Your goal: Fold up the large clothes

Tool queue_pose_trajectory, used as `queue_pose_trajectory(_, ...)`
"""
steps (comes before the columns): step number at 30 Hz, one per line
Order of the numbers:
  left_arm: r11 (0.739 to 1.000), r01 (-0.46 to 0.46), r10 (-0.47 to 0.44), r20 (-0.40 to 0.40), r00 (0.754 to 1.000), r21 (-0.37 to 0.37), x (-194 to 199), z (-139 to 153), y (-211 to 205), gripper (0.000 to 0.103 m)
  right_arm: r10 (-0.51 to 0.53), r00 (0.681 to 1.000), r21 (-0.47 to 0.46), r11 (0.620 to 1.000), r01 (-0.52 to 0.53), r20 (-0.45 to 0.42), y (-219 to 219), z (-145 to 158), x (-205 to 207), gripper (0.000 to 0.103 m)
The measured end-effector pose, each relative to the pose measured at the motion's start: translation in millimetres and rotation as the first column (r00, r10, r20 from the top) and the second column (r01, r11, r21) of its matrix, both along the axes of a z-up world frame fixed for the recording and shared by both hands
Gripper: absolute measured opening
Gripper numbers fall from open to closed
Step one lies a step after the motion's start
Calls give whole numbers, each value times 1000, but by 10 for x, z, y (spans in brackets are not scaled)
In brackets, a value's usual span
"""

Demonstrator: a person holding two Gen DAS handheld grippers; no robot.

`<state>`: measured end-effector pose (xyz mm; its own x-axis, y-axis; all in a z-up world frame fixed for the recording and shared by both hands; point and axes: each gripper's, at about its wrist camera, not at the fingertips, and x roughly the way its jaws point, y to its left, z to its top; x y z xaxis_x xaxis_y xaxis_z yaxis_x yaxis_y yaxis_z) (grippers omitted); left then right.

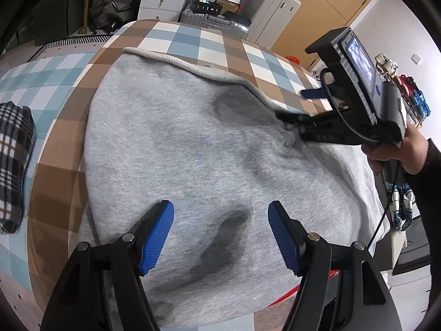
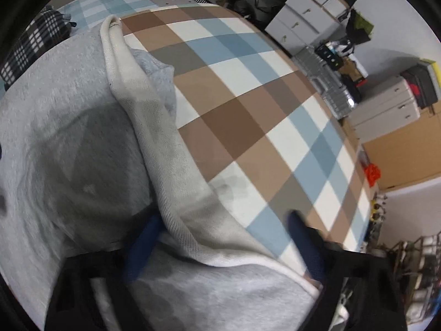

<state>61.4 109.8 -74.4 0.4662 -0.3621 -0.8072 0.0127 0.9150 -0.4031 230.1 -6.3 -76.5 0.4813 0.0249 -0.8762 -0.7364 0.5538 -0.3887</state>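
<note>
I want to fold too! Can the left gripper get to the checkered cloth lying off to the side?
Probably yes. The left gripper is open and empty above the grey sweatshirt. The plaid cloth lies off to one side on the checked cover, with nothing between them, though it would have to move sideways.

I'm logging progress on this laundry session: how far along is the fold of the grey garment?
Partly done: the grey garment lies on the checked cloth with its pale inner side turned over along one edge. In hand: the right tool straddles that edge, blurred, grip unclear. The left tool hovers open above the fabric. Left: further folds; the bundle looks bulky and creased.
</note>
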Motion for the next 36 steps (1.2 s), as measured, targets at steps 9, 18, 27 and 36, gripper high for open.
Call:
queue_pose_trajectory(9,1000,2,-2,-5,1000,-11,-6,10,6,67,-170,985,133,976,174,-41,-79,-3,310,4)
queue_pose_trajectory(18,1000,-2,2,-7,1000,-8,11,1,-6,67,-73,974,418,894,159,-215,-134,434,294,5)
queue_pose_trajectory(27,999,-10,9,-11,1000,-39,4,-8,35,67,64,985,362,932,-2,-162,396,386,-85,7)
queue_pose_trajectory(36,998,-11,10,-14,1000,-63,-15,8,60,67,130,991,364,925,-111,-28,631,449,-214,97)
